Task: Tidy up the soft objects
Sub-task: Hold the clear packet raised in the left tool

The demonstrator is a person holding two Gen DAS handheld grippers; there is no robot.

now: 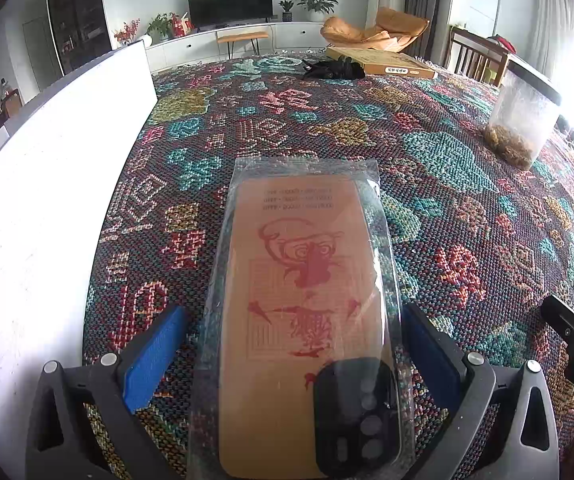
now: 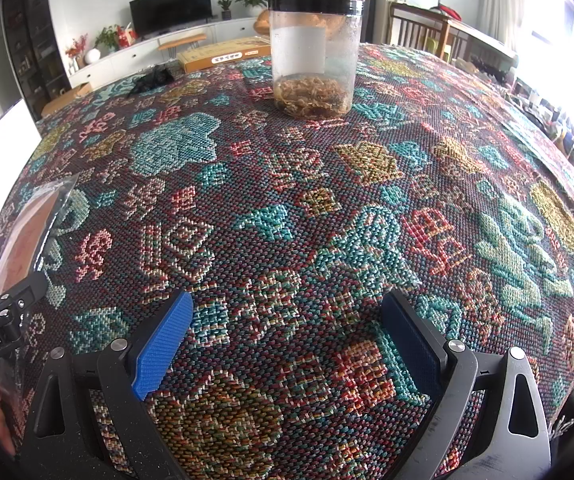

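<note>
A tan phone case printed with a red figure, sealed in a clear plastic bag, lies lengthwise between the blue-padded fingers of my left gripper. Both pads stand apart from the bag's edges, so the gripper is open. The bag's near end runs past the bottom of the view, and I cannot tell whether it rests on the cloth. The bag also shows at the left edge of the right wrist view, beside the left gripper. My right gripper hangs open over the patterned tablecloth, holding nothing.
A clear jar with a black lid, holding dried brown bits, stands mid-table. A black crumpled item and a flat cardboard box lie at the far edge. A white board borders the table's left side.
</note>
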